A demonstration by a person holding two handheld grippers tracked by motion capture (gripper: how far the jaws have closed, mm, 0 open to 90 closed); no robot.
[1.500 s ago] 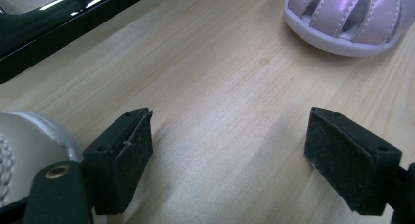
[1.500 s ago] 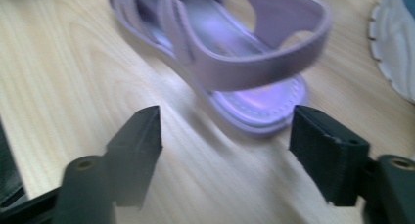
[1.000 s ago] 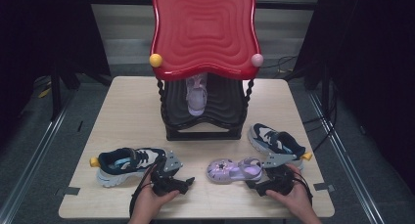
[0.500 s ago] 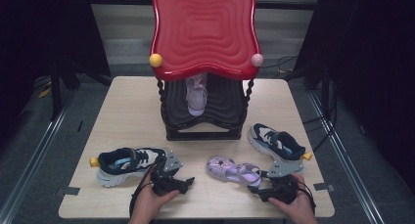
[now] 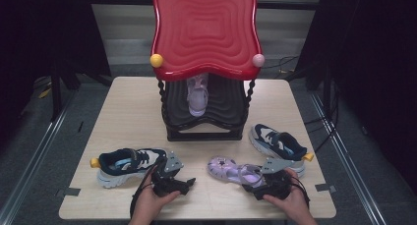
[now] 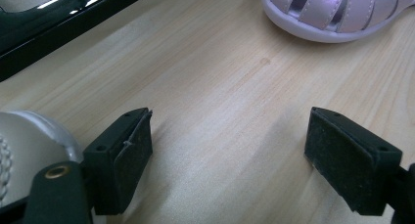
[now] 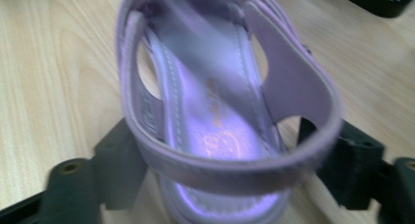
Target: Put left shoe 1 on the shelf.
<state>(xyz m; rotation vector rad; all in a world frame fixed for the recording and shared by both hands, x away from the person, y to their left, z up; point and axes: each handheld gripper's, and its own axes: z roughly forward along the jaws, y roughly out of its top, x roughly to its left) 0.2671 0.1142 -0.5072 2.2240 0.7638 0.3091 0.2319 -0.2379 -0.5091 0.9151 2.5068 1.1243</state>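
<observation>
Since a second ago the right claw (image 5: pixel 256 184) slid back to the sandal's (image 5: pixel 235 169) heel on the bench (image 5: pixel 128 107), jaws just reopening, probably not clamping. Left claw (image 5: pixel 189 181) idle, open.

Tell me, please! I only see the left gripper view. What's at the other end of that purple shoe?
Observer: The right gripper straddles the purple sandal at its heel; its jaws have just been opening.
Operator: Any more shoes?
Observer: A matching sandal sits on the black rack under a red top.
Operator: What's beside me?
Observer: A navy sneaker lies beside your left gripper, which is open.
</observation>
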